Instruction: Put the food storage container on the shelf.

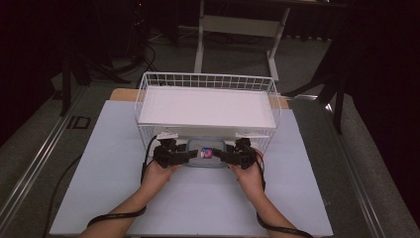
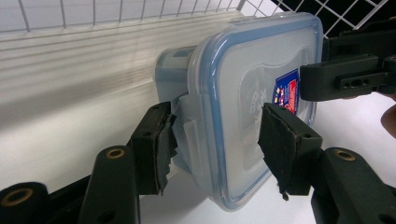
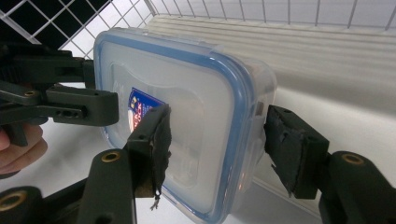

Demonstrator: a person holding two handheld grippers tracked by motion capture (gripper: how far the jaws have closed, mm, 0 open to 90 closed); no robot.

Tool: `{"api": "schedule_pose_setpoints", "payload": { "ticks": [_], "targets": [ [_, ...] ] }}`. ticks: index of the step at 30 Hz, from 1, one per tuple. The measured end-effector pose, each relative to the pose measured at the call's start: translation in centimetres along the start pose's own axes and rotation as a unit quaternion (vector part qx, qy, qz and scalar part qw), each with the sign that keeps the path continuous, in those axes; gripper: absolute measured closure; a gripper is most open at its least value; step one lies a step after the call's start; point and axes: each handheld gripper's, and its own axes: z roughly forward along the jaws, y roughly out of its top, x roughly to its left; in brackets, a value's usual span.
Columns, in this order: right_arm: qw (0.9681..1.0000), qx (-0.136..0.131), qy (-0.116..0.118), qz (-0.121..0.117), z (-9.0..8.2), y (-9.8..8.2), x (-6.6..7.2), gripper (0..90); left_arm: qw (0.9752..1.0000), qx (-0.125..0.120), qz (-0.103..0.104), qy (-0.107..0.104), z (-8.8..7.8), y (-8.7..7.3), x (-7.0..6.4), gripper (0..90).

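- A person stands at a desk (image 1: 114, 198) covered by a pale sheet, holding a black gripper in each hand
- A clear plastic food container (image 1: 207, 152) with a blue-rimmed snap lid sits between the two grippers, at the near edge of a white wire basket (image 1: 148, 82); whether it rests on the desk cannot be told
- The left gripper (image 2: 219, 140) has its fingers (image 2: 154, 140) closed on one short end of the container (image 2: 252, 93), one finger at the side latch and the other on the lid
- The right gripper (image 3: 219, 144) clamps the opposite short end of the container (image 3: 187, 107) the same way, one finger on the lid, one at the side
- A small blue and red label (image 2: 287, 91) sits on the lid; its writing is too small to read
- A white board (image 1: 208, 106) lies across the basket, behind and above the container
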Motion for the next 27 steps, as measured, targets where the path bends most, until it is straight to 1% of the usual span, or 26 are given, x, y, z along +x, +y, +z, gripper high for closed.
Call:
{"api": "schedule_pose_setpoints", "payload": {
  "ticks": [1,2,3,4,7,8,10,12,13,14,15,16,17,18,19,22,23,24,25,26,27],
  "targets": [
    [1.0,-0.001,0.001,0.003,0.0,0.0,-0.1,41.8,1.0,-0.002,0.001,0.0,0.0,0.0,0.0,46.3],
    [1.0,-0.002,0.001,0.002,0.1,0.0,-0.1,41.7,1.0,-0.004,0.008,0.0,0.0,0.0,0.0,46.2],
    [1.0,-0.003,0.001,-0.003,0.1,0.0,-0.1,41.4,0.9998,-0.01,0.014,0.003,0.0,-0.1,-0.1,46.1],
    [0.9999,-0.007,0.0,-0.013,0.1,-0.1,0.0,41.1,0.9997,-0.013,0.018,0.003,0.0,-0.1,0.0,45.9],
    [0.9995,-0.012,-0.001,-0.029,0.2,-0.1,-0.1,40.7,0.9992,-0.029,0.027,0.006,0.1,-0.3,0.1,45.1],
    [0.9994,-0.012,0.0,-0.031,0.2,0.0,-0.1,40.6,0.9993,-0.031,0.021,0.004,0.1,-0.3,0.2,45.0],
    [0.9996,-0.012,0.0,-0.025,0.3,0.1,-0.2,40.3,0.999,-0.039,0.021,0.007,0.3,-0.3,0.2,44.4],
    [0.9994,-0.017,-0.002,-0.03,0.4,0.1,-0.1,39.9,0.9991,-0.038,0.016,0.005,0.4,-0.1,0.2,43.8],
    [0.9992,-0.022,-0.007,-0.034,0.4,0.2,0.0,39.8,0.999,-0.038,0.024,0.006,0.5,0.0,0.3,43.8],
    [0.9989,-0.026,-0.013,-0.038,0.4,0.2,0.2,39.6,0.9987,-0.042,0.029,0.011,0.6,0.0,0.1,43.6],
    [0.9987,-0.026,-0.022,-0.038,0.4,0.3,0.5,39.3,0.9979,-0.046,0.038,0.024,0.6,0.0,-0.1,43.5],
    [0.9975,-0.032,-0.034,-0.053,0.5,0.3,0.6,38.4,0.9978,-0.044,0.041,0.028,0.7,0.0,-0.3,43.3],
    [0.9975,-0.03,-0.036,-0.052,0.6,0.4,0.6,38.2,0.9976,-0.044,0.045,0.027,0.8,0.0,-0.1,41.9],
    [0.9978,-0.03,-0.036,-0.047,0.6,0.4,0.6,38.0,0.9977,-0.047,0.042,0.025,0.9,0.0,0.0,41.0],
    [0.9966,-0.041,-0.033,-0.062,0.8,0.4,0.1,37.9,0.9977,-0.049,0.04,0.023,1.0,0.0,0.1,40.8],
    [0.9964,-0.048,-0.034,-0.062,0.9,0.4,-0.1,37.8,0.9977,-0.053,0.034,0.027,1.2,-0.1,0.3,39.5],
    [0.9957,-0.051,-0.04,-0.065,0.9,0.4,-0.2,37.6,0.9978,-0.051,0.033,0.028,1.2,-0.1,0.3,39.5],
    [0.9955,-0.051,-0.05,-0.063,0.9,0.4,-0.1,37.5,0.9976,-0.05,0.036,0.032,1.3,-0.2,0.2,39.5],
    [0.9947,-0.049,-0.061,-0.067,0.9,0.4,-0.1,36.7,0.9976,-0.048,0.036,0.035,1.3,-0.2,0.3,39.1],
    [0.9941,-0.046,-0.071,-0.068,0.9,0.4,-0.1,37.2,0.9978,-0.052,0.028,0.032,1.3,-0.3,0.3,39.5],
    [0.9935,-0.042,-0.076,-0.073,1.0,0.4,-0.2,38.4,0.9978,-0.052,0.024,0.034,1.4,-0.2,0.3,39.9]
  ]
}}
